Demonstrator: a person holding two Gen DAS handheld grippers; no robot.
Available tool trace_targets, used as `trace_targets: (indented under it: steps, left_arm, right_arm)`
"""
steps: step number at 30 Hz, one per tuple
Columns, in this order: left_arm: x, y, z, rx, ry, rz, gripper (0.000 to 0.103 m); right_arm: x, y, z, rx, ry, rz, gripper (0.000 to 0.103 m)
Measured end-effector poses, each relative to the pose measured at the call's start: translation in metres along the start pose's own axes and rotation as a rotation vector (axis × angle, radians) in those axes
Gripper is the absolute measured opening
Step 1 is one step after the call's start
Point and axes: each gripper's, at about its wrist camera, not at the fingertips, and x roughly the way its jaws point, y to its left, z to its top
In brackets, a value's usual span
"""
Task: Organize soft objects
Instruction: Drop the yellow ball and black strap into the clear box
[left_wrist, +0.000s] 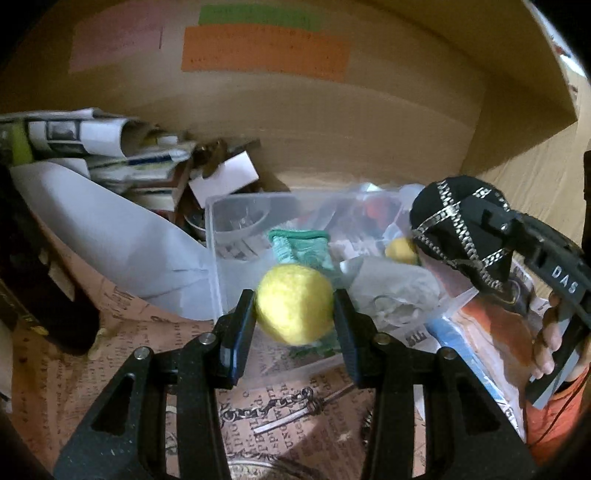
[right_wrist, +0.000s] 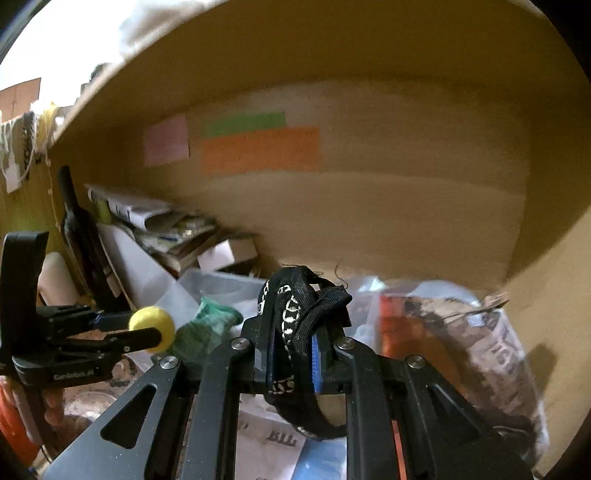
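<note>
L gripper (left_wrist: 295, 314) jaws clamped on yellow ball (left_wrist: 293, 304); R gripper (right_wrist: 295, 347) jaws pinch black strap (right_wrist: 295, 314).

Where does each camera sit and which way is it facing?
Left wrist: behind the left tongs, facing the clear plastic bin and cardboard wall; right tongs and fingers show.
Right wrist: behind the right tongs gripping the black chain-trimmed fabric piece; left tongs show.
Shared: yellow fuzzy ball, green cloth, orange paper.

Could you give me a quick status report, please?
Left tool shut on yellow ball. Right tool shut on black strap. Both over clear bin; nothing blocking.
</note>
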Motion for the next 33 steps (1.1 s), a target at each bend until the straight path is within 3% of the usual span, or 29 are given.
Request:
trace_targets:
  steps: [10, 15, 18, 25, 31, 33]
  left_arm:
    - [0.009, -0.004, -0.002, 0.042, 0.009, 0.027, 0.045]
    - [0.01, -0.006, -0.005, 0.051, 0.025, 0.031, 0.058]
    - [0.003, -0.008, -0.008, 0.059, 0.013, 0.038, 0.064]
    - [-0.01, -0.01, -0.012, 0.065, -0.009, 0.044, 0.072]
    - [-0.029, -0.014, -0.016, 0.079, -0.043, 0.059, 0.076]
    - [-0.037, -0.016, -0.019, 0.081, -0.055, 0.061, 0.082]
  right_arm:
    - [0.036, -0.01, -0.017, 0.035, 0.172, -0.009, 0.013]
    - [0.033, -0.014, -0.021, 0.045, 0.217, -0.02, 0.017]
    - [0.03, -0.014, -0.022, 0.041, 0.234, -0.032, 0.028]
    - [0.011, -0.019, -0.027, 0.06, 0.221, -0.027, 0.064]
    - [-0.011, -0.017, -0.028, 0.057, 0.188, -0.029, 0.071]
    - [-0.022, -0.016, -0.027, 0.053, 0.165, -0.034, 0.074]
